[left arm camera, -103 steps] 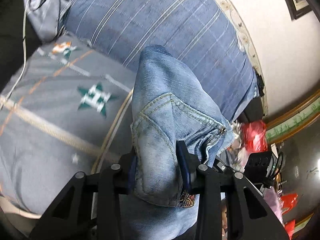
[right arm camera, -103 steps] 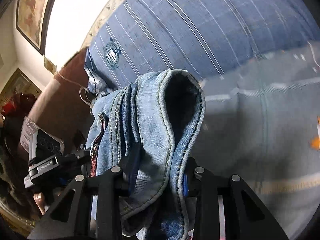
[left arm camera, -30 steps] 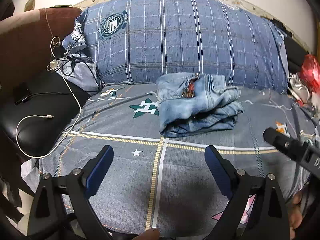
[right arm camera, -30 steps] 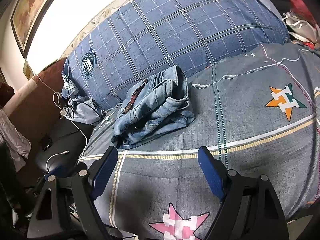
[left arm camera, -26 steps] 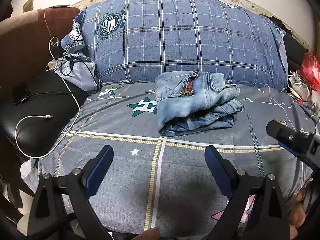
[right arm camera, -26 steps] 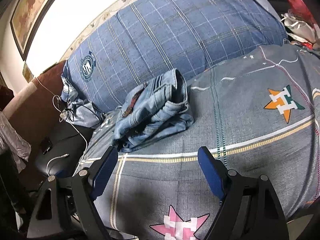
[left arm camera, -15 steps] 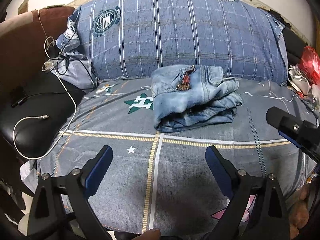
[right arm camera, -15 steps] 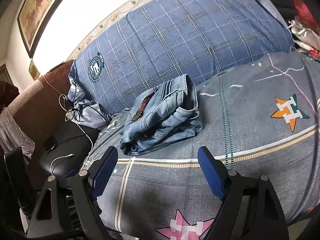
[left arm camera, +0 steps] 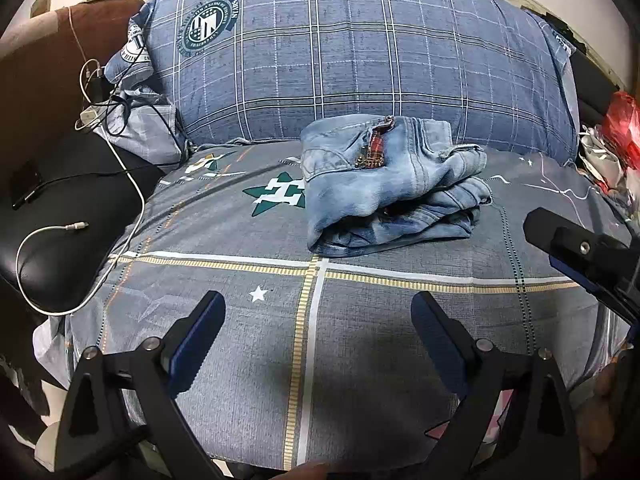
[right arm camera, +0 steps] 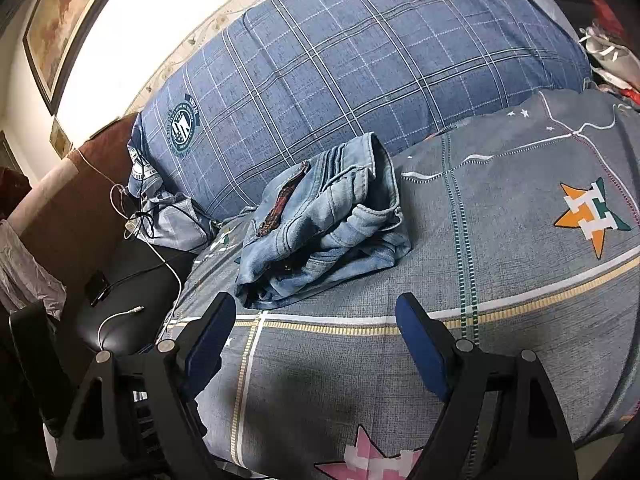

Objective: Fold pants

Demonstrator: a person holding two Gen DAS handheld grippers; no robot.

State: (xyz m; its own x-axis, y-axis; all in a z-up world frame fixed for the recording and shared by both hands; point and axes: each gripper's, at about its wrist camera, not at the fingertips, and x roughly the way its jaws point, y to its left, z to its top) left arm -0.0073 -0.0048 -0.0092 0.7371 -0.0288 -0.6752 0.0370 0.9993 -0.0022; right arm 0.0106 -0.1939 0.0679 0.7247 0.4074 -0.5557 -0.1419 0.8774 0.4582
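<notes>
Against the plaid pillow, the jeans lie folded, rumpled; left gripper and right gripper fingers apart, empty.

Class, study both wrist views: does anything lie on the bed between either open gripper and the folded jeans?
Nothing visible does. Between the left gripper and the folded jeans there is only bare bedspread. The same holds for the right gripper and the jeans. The white cable lies off to the side, on the black seat.

Folded pants on bedspread, before pillow; cable, perhaps charger, left.
</notes>
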